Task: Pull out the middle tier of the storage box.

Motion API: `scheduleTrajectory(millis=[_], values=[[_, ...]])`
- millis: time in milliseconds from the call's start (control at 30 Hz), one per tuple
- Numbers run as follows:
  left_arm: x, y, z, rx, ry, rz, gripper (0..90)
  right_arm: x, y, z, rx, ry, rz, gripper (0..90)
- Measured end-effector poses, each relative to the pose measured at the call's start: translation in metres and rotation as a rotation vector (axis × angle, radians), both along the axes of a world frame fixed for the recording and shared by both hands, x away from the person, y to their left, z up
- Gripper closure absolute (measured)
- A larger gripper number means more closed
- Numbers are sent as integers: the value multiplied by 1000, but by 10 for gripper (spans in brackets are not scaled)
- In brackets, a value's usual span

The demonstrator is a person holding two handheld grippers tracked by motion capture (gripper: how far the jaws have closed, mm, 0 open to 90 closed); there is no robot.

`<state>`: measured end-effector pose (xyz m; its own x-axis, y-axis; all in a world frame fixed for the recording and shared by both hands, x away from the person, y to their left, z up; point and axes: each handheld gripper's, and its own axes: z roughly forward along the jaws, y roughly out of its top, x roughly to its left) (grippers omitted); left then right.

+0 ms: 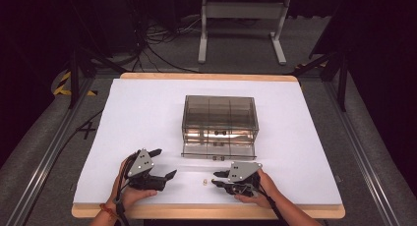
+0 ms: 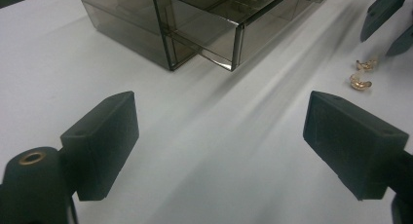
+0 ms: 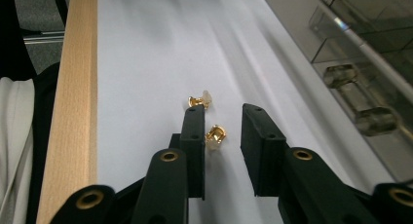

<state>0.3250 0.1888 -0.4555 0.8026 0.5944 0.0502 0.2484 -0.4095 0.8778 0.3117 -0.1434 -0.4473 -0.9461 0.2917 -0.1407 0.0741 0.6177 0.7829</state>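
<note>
White covering spreads over your wooden table [image 1: 206, 77], with a smoky clear drawer box [image 1: 220, 119] at the middle, its bottom drawer [image 1: 219, 150] pulled out toward you. From above, one pale speck lies between your grippers; your right gripper's view resolves it into two gold clips [image 3: 215, 135], probably earrings. One lies between the jaws of your right gripper [image 3: 221, 134], parted and gripping nothing. Your left gripper [image 2: 219, 141] is spread wide over bare cloth. The table's near edge is just beside both hands; open space lies either side of the box.
</note>
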Motion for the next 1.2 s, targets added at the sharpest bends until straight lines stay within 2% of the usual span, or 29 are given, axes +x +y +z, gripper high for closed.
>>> scheduleTrajectory(millis=[33, 100, 167, 333, 633, 1000, 1200], values=[[0, -1, 0, 8, 3, -2, 134, 1, 3, -3, -5, 15, 1, 738], [0, -2, 0, 15, 8, -3, 132, 2, 6, -5, -42, 4, -11, 768], [1, -2, -1, 13, 13, -7, 129, 2, 7, -6, -51, 12, -10, 825], [2, -3, -1, 15, 24, -3, 128, 1, 6, -6, -52, 13, -5, 855], [2, -1, 0, 7, 20, -9, 131, -1, -3, -3, -19, 1, -18, 856], [2, -1, 0, 10, 22, -12, 129, -2, -27, 19, 53, -32, -54, 856], [3, -1, 0, 12, 26, -11, 129, -3, -36, 28, 68, -57, -69, 855]])
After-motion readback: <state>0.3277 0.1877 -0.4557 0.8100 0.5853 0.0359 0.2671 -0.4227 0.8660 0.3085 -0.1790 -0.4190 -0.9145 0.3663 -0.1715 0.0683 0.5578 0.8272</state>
